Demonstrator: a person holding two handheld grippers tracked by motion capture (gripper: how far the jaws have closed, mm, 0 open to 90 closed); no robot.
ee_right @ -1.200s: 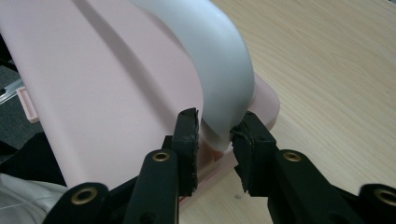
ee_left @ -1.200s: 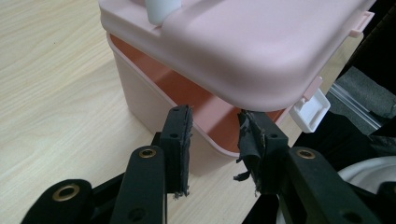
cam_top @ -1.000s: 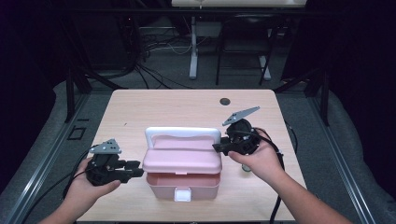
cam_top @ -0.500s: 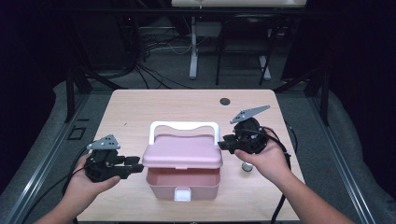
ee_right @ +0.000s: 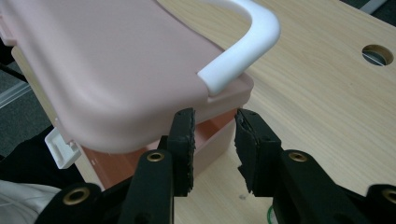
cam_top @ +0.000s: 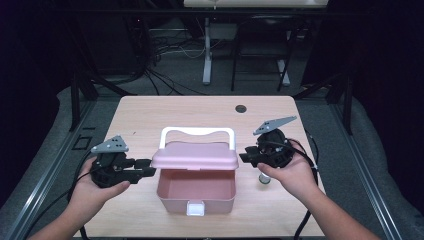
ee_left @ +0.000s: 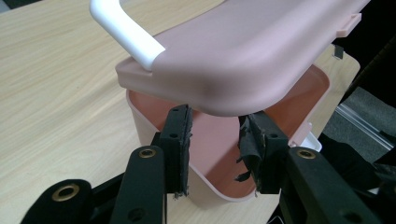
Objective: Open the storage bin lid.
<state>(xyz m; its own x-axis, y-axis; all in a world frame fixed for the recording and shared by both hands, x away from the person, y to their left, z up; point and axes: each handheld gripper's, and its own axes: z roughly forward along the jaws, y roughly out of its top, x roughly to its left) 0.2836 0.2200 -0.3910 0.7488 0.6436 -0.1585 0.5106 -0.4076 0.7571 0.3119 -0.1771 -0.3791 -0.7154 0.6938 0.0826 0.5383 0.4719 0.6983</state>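
**Pink box: lid raised, a gripper at each end**

Left gripper (cam_top: 142, 167): jaws spread, nothing pinched. In the left gripper view its pads (ee_left: 180, 140) sit just under the left end of the lid (cam_top: 195, 155), at the box rim; can't tell if they touch the lid's underside. No squeeze on anything.

Right gripper (cam_top: 247, 156): jaws spread too, gap between the pads is bare. In the right gripper view the pads (ee_right: 184, 140) sit just below the lid's right end, beside the box's corner. Contact with the lid not readable.

Lid: pink, tilted up at the front, rear edge still on the box. White handle (cam_top: 196, 133) stands at the lid's rear, arching up. Small tab at the lid's front edge.

Box (cam_top: 195, 192): pink, open at the front, inside looks bare as far as seen. White latch (cam_top: 194, 208) on its front wall, hanging down.

Relative to the box: left hand (cam_top: 92, 187) to its left, right hand (cam_top: 290, 172) to its right, both near it. A small round object (cam_top: 263, 180) lies just right of the box, under the right hand. A dark hole (cam_top: 241, 108) in the table (cam_top: 150, 115) sits well behind the box, off to the right.
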